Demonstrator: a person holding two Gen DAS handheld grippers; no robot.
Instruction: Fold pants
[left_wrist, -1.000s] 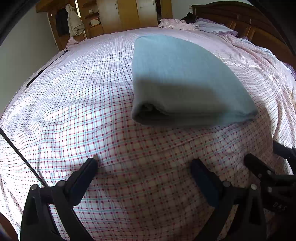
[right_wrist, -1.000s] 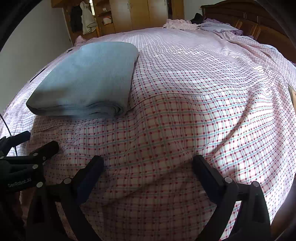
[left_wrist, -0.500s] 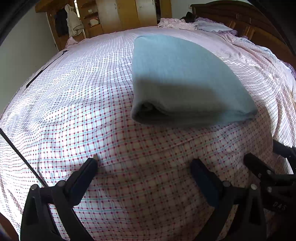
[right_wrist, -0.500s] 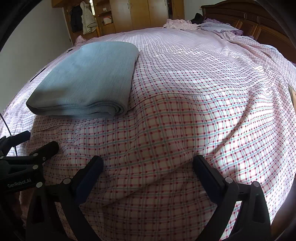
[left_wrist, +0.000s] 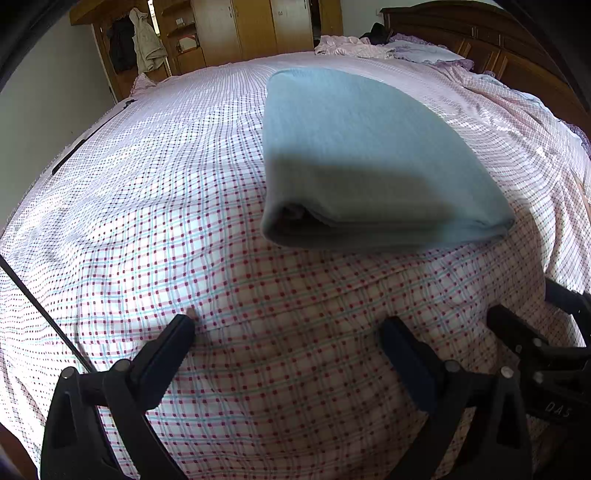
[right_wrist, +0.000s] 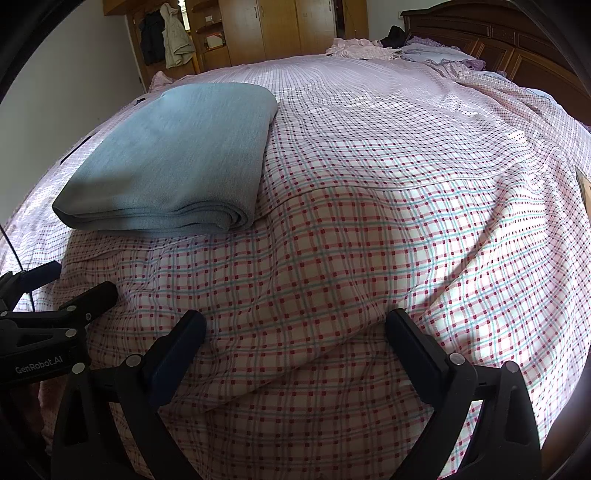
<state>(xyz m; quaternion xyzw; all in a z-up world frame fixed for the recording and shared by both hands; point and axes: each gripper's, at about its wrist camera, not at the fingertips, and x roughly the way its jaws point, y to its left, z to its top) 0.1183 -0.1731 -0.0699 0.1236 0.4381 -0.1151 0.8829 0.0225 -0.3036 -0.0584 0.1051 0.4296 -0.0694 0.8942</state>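
Both tongs, left (left_wrist: 286, 328) and right (right_wrist: 295, 325), gape over checked sheet (left_wrist: 155, 206) near soft, folded blue pants (left_wrist: 354, 155).

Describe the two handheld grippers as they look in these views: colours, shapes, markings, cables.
The left gripper and right gripper match: black frames, two long flat tapered fingers, silver pivot screws. The left gripper's body carries white "GenRobot.AI" lettering. The right gripper's body shows white letters, apparently "DAS". A thin black cable runs beside the left gripper. No hands or sleeves are clearly visible.
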